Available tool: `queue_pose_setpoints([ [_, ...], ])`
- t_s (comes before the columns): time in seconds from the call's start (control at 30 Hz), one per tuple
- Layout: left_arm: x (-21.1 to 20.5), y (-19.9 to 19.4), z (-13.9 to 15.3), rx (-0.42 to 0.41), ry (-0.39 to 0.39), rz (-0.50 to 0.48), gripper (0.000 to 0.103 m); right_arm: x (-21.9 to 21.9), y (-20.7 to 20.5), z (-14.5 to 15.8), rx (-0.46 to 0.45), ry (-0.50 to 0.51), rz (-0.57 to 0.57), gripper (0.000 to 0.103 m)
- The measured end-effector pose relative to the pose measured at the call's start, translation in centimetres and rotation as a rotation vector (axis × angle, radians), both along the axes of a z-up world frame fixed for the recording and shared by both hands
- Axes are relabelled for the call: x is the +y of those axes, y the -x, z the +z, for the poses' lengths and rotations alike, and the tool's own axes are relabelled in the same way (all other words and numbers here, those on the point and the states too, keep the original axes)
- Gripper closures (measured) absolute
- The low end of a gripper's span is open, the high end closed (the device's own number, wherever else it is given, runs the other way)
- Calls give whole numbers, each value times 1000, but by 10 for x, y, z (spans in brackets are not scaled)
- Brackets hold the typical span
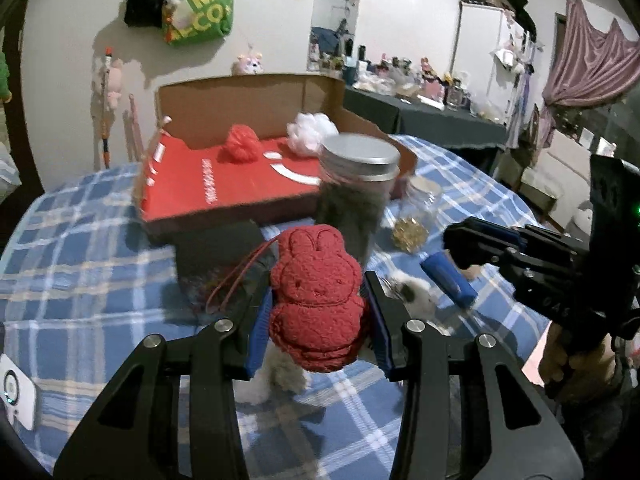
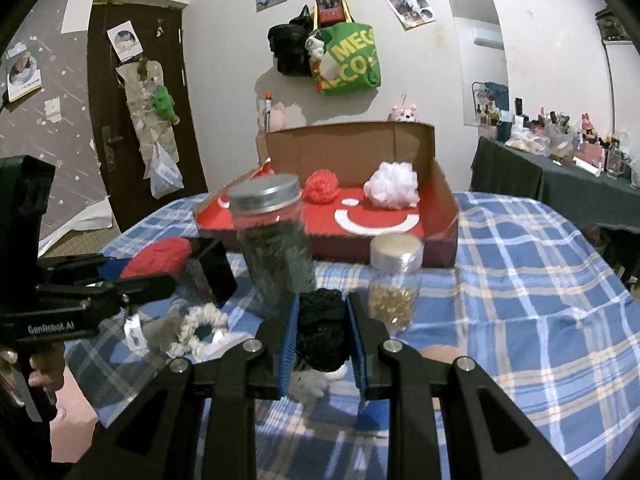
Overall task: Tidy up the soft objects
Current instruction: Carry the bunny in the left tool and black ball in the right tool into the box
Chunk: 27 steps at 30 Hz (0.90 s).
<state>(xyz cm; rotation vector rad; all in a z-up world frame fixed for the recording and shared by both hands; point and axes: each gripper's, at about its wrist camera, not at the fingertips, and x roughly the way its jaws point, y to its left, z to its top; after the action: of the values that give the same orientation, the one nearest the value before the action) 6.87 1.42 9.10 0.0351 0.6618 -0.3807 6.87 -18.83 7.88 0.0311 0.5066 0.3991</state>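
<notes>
Below you, a blue plaid tabletop (image 1: 100,240); your left gripper (image 1: 316,320) clamps a fuzzy red bunny (image 1: 316,300), your right gripper (image 2: 322,336) a black knitted wad (image 2: 322,332).

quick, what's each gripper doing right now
Left gripper: shut on the red plush rabbit, held between its fingers.
Right gripper: shut on the black knitted mesh pouf.

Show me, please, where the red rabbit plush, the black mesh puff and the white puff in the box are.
red rabbit plush (image 1: 316,280), left wrist view, on its face.
black mesh puff (image 2: 322,328), right wrist view, on its middle.
white puff (image 2: 394,185), right wrist view, on its centre, inside the box.
</notes>
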Motion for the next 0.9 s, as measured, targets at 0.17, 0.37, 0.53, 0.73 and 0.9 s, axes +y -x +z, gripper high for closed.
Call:
queue_pose_setpoints([
  [0.17, 11, -5, 14, -27, -3, 33, 63, -6, -7, 15, -25, -6, -18, 78],
  [0.37, 17, -13, 35, -72, -12, 48, 63, -12, -17, 35, -60, -11, -31, 78],
  [0.53, 19, -22, 47, -93, -21, 49, 63, -13, -29, 47, -79, -12, -36, 77],
  [0.73, 20, -44, 54, -88, -31, 39, 63, -14, -53, 58, -85, 2, -32, 77],
  [0.9, 22, -69, 51, -55, -38, 31, 63, -12, -81, 60, -61, 26, -14, 77],
])
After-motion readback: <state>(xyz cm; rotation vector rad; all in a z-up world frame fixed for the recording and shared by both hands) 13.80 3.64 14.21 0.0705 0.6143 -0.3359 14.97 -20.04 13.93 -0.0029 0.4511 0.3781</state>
